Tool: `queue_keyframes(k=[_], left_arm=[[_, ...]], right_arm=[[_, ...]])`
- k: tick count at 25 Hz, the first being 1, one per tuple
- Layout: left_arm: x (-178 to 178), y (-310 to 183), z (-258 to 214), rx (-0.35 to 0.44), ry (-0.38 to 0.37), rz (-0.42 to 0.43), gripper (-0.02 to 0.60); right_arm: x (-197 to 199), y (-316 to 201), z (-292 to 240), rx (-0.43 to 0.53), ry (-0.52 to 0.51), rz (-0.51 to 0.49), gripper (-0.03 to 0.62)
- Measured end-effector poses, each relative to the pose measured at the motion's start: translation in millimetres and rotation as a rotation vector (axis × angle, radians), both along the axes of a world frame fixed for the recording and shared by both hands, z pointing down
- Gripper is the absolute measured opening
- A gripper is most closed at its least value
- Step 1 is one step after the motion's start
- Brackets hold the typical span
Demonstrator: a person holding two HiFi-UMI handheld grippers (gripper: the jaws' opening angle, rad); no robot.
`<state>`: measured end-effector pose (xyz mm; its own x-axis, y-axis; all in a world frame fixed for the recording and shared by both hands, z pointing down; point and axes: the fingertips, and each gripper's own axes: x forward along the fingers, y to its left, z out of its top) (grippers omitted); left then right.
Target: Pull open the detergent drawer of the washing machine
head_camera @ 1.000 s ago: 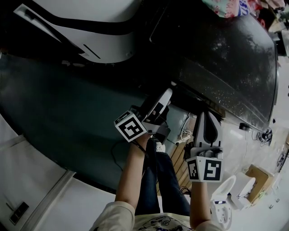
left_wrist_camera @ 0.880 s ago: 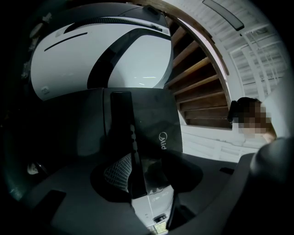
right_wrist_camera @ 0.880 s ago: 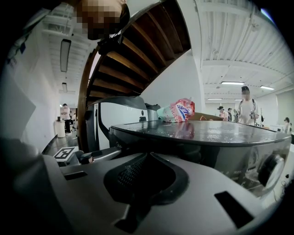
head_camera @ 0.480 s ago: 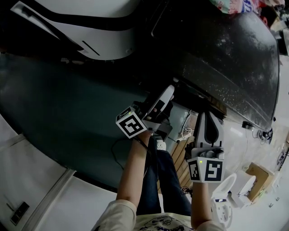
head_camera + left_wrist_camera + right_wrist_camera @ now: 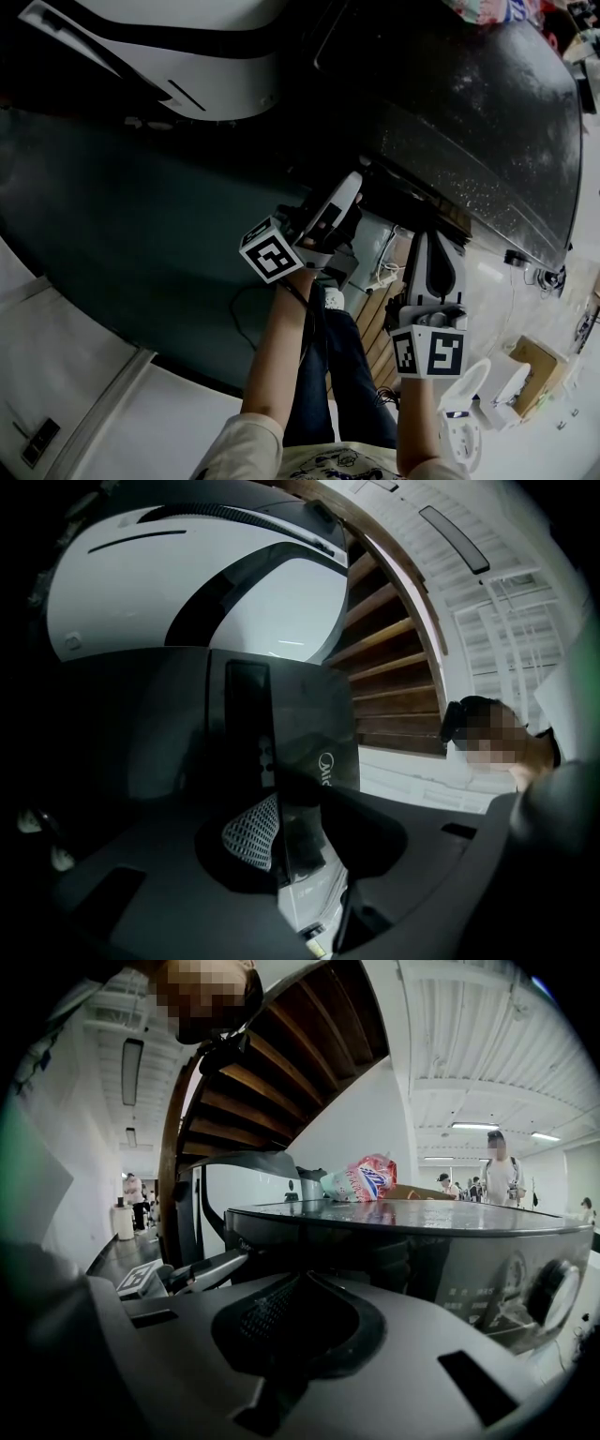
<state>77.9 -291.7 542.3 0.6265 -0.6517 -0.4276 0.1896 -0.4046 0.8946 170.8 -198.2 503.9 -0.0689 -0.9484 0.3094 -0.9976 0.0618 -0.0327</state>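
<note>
The dark washing machine (image 5: pixel 469 103) fills the upper right of the head view. My left gripper (image 5: pixel 352 187) reaches up to its front top corner. In the left gripper view the drawer's dark front panel (image 5: pixel 300 724), with a logo on it, stands edge-on between the jaws of the left gripper (image 5: pixel 291 827). The jaws are closing around that edge, and the mesh pad (image 5: pixel 246 832) on the left lies close beside it. My right gripper (image 5: pixel 433 246) hangs lower, in front of the machine (image 5: pixel 422 1251). In its own view the right gripper (image 5: pixel 291 1335) is shut and holds nothing.
A large white-and-black appliance (image 5: pixel 187 56) stands left of the machine. A wooden staircase (image 5: pixel 394 667) curves overhead. A printed bag (image 5: pixel 361 1177) lies on the machine's top, and a dial (image 5: pixel 553 1293) sits on its front. A cardboard box (image 5: pixel 534 370) is on the floor.
The left gripper has tipped up a little toward the machine's front top corner, and its marker cube has shifted slightly. The right gripper has stayed where it was.
</note>
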Motion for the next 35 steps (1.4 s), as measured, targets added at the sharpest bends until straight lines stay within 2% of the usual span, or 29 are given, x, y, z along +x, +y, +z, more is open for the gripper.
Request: queue_keyframes(k=[13, 35], left_arm=[[-5.5, 8.1, 0.4, -0.004, 0.022, -0.005, 0.139], [-32.5, 56.1, 2.5, -0.017, -0.016, -0.035, 0.138]], right_arm=[[-4.2, 2.9, -0.3, 0.004, -0.005, -0.008, 0.023], [-6.0, 18.7, -12.5, 0.032, -0.013, -0.033, 0.023]])
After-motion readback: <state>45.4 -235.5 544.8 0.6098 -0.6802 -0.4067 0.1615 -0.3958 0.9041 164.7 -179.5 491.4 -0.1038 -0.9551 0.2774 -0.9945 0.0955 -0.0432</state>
